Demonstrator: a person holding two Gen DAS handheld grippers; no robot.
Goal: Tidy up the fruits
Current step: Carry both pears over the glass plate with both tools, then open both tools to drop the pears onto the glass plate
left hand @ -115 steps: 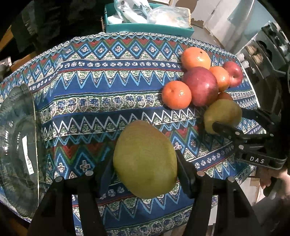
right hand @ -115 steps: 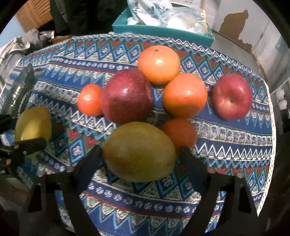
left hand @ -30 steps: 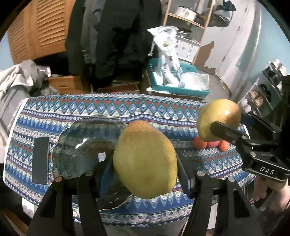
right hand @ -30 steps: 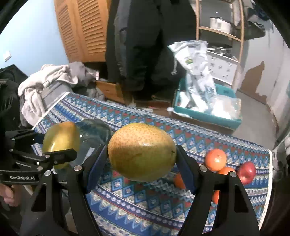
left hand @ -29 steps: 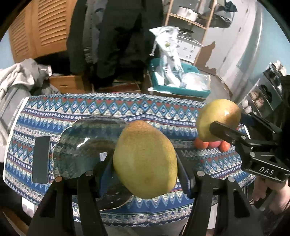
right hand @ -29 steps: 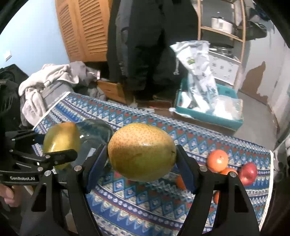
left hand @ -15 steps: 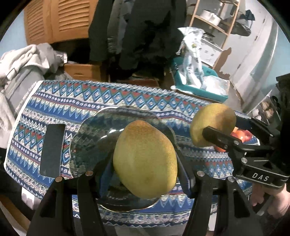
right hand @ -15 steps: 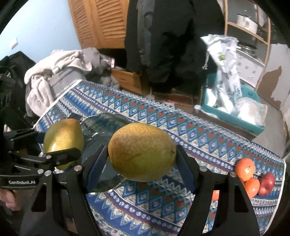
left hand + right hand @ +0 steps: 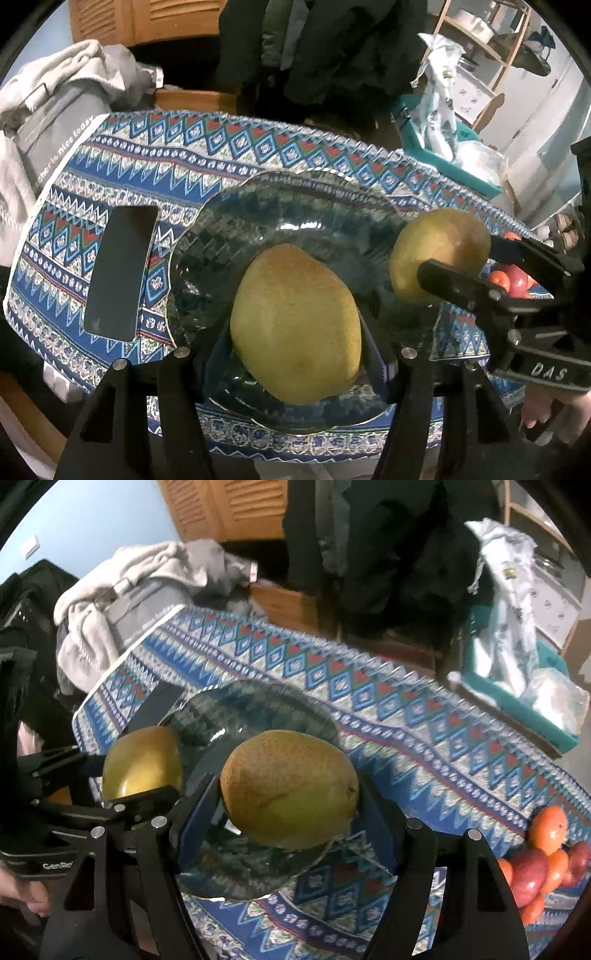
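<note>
Fingers [image 9: 376,354] of our left gripper [image 9: 295,354] are clamped on a pear [image 9: 295,325], and our right gripper [image 9: 288,827] holds a second pear [image 9: 290,788] the same way, its blue-padded fingers [image 9: 195,812] pressing both sides. We carry both pears in the air above a dark glass plate [image 9: 258,221], the left one over its near half and the right one over its right edge; neither appears to touch the glass, though we cannot be sure from these angles. From the left wrist view we see the right gripper's pear [image 9: 439,251] just beside ours.

Nothing lies on the plate as far as we can see, so we judge the sorting barely begun: these two pears would be the first fruit set down. Left on the patterned surface [image 9: 406,716], well apart at its far right end, is a cluster of oranges [image 9: 548,829] and red apples [image 9: 528,871]. A flat black slab [image 9: 118,273] lies just left of the plate, and a teal bin [image 9: 517,705] with bags stands beyond the surface.
</note>
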